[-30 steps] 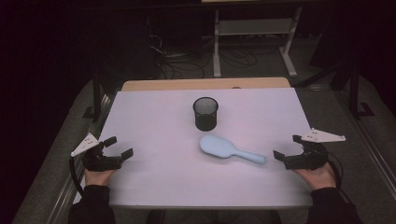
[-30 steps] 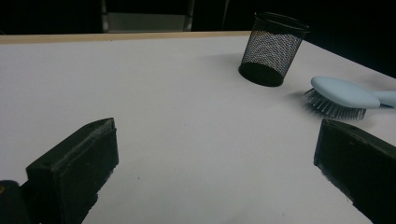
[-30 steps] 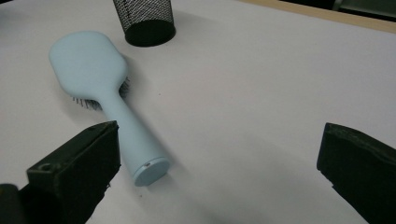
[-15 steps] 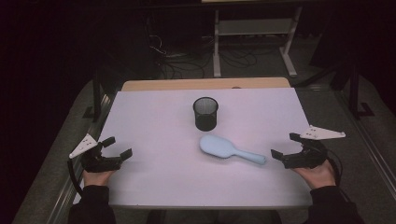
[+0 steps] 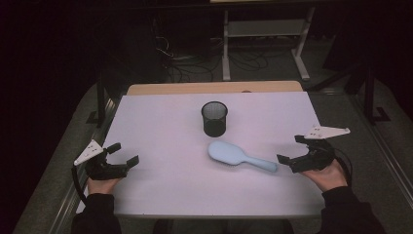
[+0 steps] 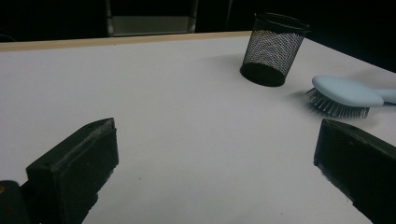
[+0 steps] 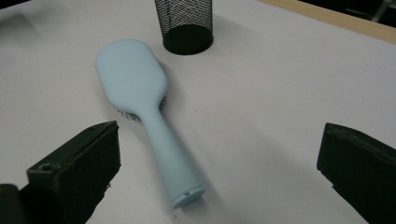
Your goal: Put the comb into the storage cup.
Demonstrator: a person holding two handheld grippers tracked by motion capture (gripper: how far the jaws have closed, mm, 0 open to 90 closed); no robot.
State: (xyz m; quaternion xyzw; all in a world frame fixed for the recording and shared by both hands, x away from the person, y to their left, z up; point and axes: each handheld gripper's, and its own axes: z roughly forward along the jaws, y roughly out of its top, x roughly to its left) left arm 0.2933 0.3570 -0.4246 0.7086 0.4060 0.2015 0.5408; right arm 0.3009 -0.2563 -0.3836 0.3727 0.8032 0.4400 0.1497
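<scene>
A light blue hairbrush (image 5: 241,156) lies bristles down on the white table (image 5: 160,122), its handle end toward the right. A black mesh cup (image 5: 214,118) stands upright just behind its head. My right gripper (image 5: 292,150) is open, right by the handle's end and not touching it; in the right gripper view the hairbrush (image 7: 144,102) runs away from the jaws toward the cup (image 7: 186,22). My left gripper (image 5: 122,153) rests open near the table's left edge. In the left gripper view the cup (image 6: 273,46) and brush (image 6: 345,95) sit far off.
A bare wooden strip (image 5: 214,87) borders the table's far edge. Behind it stand a metal shelf frame (image 5: 263,34) and loose cables (image 5: 185,68) on a dark floor. White table surface lies bare between the left gripper and the brush.
My right gripper has edged left, closer to the brush handle. The left gripper has shifted slightly toward the near edge. Brush and cup have stayed put.
</scene>
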